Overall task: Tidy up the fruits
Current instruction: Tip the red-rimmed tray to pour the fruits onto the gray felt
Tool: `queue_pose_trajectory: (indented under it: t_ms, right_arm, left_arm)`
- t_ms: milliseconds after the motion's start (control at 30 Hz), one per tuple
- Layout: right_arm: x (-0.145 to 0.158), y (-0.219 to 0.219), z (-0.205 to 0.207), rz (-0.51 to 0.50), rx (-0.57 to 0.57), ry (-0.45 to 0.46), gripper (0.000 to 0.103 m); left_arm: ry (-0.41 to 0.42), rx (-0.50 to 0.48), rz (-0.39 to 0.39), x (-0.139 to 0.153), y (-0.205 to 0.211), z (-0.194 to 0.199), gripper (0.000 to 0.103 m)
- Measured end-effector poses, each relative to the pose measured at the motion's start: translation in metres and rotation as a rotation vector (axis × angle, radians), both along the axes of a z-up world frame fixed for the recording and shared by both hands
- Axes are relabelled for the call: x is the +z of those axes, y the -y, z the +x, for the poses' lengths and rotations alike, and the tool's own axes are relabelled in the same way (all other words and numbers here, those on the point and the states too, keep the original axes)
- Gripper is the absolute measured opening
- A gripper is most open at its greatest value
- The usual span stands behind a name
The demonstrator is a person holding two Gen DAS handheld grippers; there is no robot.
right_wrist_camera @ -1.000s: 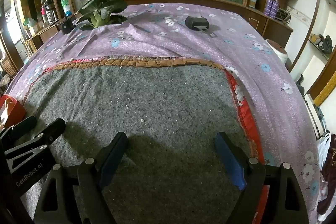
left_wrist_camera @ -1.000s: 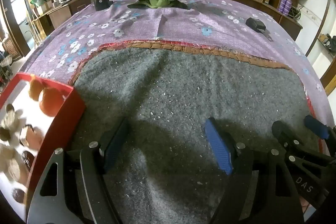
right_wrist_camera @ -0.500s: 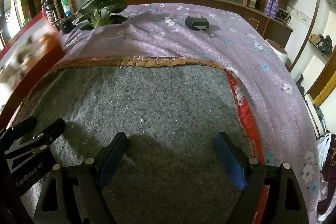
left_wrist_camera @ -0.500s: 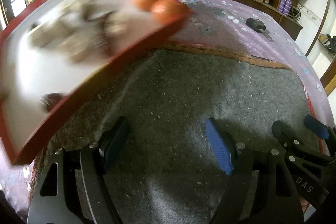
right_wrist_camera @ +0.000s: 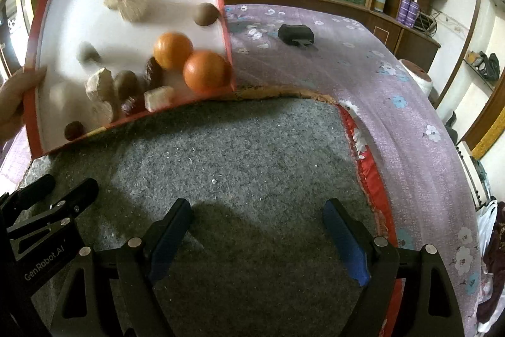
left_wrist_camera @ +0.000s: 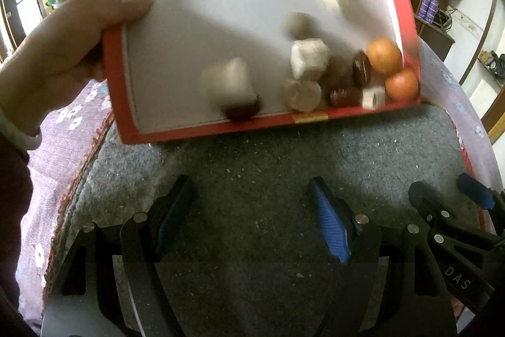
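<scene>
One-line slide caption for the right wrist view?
A hand tips a red tray of oranges over the grey mat; the right gripper waits open.

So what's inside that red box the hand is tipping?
Inside the red box are two oranges, dark red dates, and pale lumpy pieces, all piled at its low edge. Some are too blurred to name. Anything beneath the pile is hidden.

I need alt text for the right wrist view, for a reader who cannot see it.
A bare hand tilts a red tray over a grey mat; two oranges and brown and pale pieces sit toward its low edge. The right gripper waits below, jaws apart and empty.
</scene>
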State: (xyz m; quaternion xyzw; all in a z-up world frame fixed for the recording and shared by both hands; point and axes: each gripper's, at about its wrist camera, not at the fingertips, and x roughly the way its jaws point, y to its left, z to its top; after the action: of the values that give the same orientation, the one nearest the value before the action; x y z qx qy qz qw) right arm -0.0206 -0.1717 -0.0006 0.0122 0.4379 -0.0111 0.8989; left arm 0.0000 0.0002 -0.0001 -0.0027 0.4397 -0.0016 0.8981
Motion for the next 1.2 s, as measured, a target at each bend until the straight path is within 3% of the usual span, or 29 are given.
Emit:
queue_pose_trajectory:
  t_ms: [1200]
  right_arm:
    - [-0.0004,0.0006,-0.0020,0.001,0.000,0.000,0.086]
  left_arm:
    - [0.000,0.000,0.001,0.0004,0.0010,-0.0011,0.077]
